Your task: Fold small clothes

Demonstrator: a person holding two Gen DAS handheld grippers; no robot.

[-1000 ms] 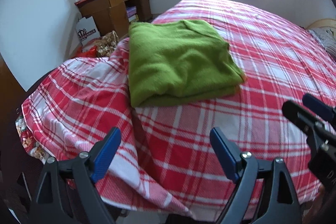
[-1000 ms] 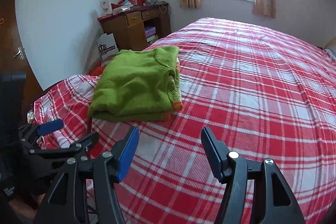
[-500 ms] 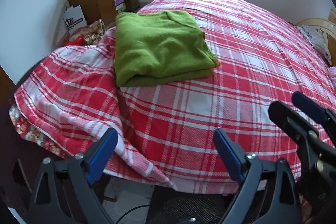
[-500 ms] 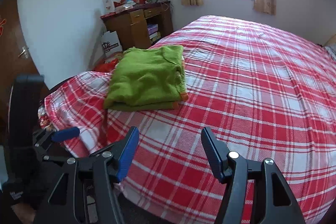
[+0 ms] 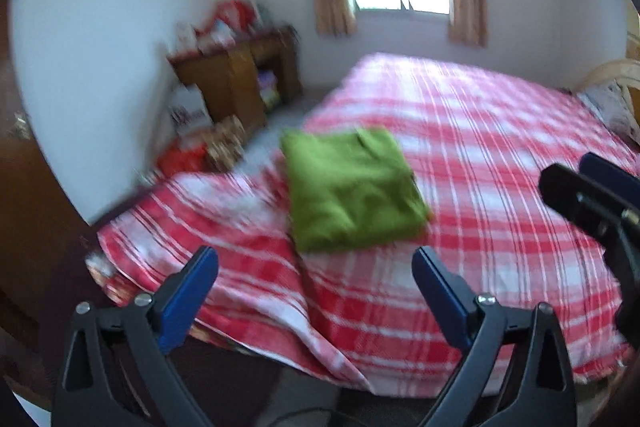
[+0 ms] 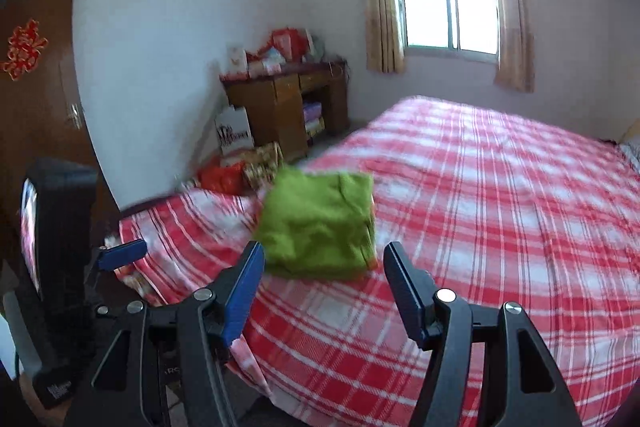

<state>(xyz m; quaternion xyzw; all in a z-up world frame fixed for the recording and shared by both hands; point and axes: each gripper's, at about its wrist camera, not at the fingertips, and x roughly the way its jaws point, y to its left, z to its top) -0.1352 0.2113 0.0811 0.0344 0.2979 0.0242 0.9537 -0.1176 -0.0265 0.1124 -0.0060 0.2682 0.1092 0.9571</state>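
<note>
In the left wrist view the left tool [image 5: 314, 273] is opening wide with nothing between its fingers, and the folded green garment [image 5: 352, 191] lies on the bed [image 5: 500, 187] near its left edge. In the right wrist view the right tool [image 6: 324, 269] stands partly open and empty — the garment is beyond it, not touched.

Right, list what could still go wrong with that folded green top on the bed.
1. The green top lies near the bed corner, where the plaid sheet is rumpled and droops over the edge; a tug on the sheet could slide it toward the floor.
2. Its layers look loosely stacked, so a bump may undo the fold.
3. Both tongs, left still opening and right, are empty and close together; they might knock each other.
</note>
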